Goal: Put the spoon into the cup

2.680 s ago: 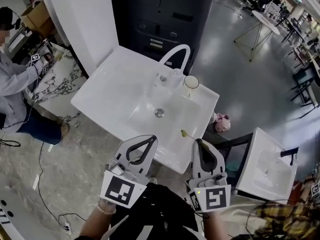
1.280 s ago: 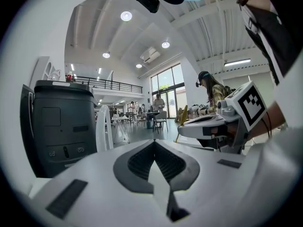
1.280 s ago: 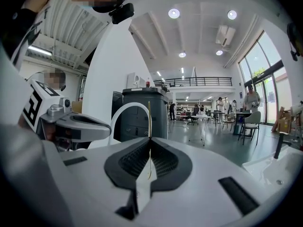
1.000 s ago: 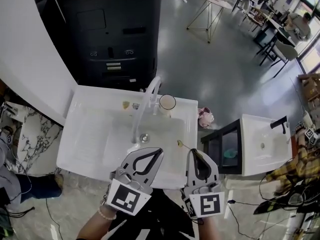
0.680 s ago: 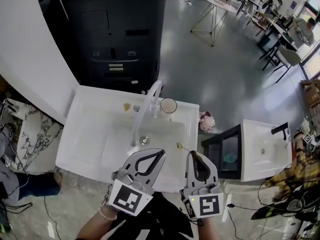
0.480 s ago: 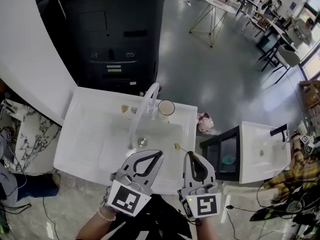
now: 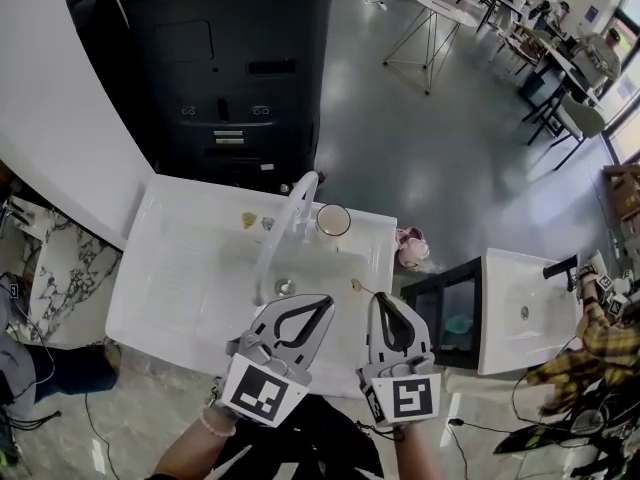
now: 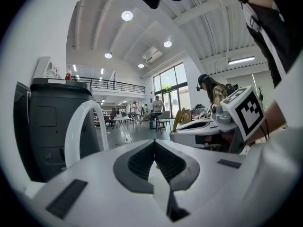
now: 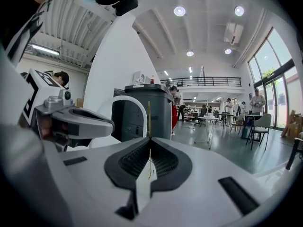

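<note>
A thin gold spoon (image 7: 358, 287) sticks out forward from my right gripper (image 7: 381, 297), which is shut on its handle; the small bowl end hangs over the sink's near right part. In the right gripper view the spoon (image 9: 148, 117) rises as a fine gold rod from the closed jaws. The clear cup (image 7: 333, 220) stands upright on the sink's far rim, just right of the white arched faucet (image 7: 292, 206), well beyond the spoon. My left gripper (image 7: 326, 302) hovers beside the right one over the sink's front, shut on nothing.
The white sink (image 7: 170, 268) has a drain (image 7: 284, 288) in its basin and a small yellowish item (image 7: 248, 220) on the back rim. A black cabinet (image 7: 230, 58) stands behind. A second sink (image 7: 520, 313) and a pink object (image 7: 412, 250) on the floor lie to the right.
The head view swung round until the sink sat squarer in it. Both grippers have stayed low over the sink's front edge, the right one still holding the spoon.
</note>
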`<state>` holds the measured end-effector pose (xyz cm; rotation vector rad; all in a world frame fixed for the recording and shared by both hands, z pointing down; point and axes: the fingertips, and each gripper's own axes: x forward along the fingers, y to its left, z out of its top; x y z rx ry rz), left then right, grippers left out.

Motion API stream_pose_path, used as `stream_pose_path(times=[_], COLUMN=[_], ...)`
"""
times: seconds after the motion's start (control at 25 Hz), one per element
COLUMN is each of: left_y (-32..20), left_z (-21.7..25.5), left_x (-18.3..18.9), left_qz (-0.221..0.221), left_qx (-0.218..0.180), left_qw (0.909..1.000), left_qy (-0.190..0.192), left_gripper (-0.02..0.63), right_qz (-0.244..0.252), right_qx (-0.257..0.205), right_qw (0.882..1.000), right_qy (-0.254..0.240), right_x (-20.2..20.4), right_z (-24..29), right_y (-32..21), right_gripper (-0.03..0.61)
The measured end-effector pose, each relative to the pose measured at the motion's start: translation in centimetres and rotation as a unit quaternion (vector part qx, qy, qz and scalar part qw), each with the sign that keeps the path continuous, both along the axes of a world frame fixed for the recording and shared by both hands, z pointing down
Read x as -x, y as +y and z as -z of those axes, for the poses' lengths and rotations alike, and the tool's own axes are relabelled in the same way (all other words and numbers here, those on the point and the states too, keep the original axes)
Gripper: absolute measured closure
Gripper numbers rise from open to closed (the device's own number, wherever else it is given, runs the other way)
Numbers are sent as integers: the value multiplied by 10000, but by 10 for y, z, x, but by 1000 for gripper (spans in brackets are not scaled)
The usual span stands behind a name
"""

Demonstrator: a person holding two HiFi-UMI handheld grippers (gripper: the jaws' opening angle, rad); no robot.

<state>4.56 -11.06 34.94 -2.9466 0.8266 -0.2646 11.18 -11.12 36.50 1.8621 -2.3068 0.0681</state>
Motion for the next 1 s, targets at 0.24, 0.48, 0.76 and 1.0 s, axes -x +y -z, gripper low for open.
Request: stream_pose_path(times=[0.24, 0.48, 0.76, 1.0], left_y=[-15, -28, -42, -44], left_z=[-7, -21, -33, -45], left_x=[-8, -12, -15, -15], left_qz=[110, 156, 258, 326], left_qx=[101, 221, 306, 462], left_qw=[9999, 9996, 9992, 9982], left_qy=[54, -60, -98, -175], left_gripper=[615, 615, 615, 615], right_qz=[12, 51, 172, 397], right_qx=[-1, -17, -15, -1], right_qw=[10000, 9999, 9996, 9986], right_qy=[60, 139, 236, 356], right_x=[-9, -14, -16, -8], right_z=[-3, -7, -15, -21], right_y=[-21, -46, -76, -97], right_gripper=[571, 571, 571, 571])
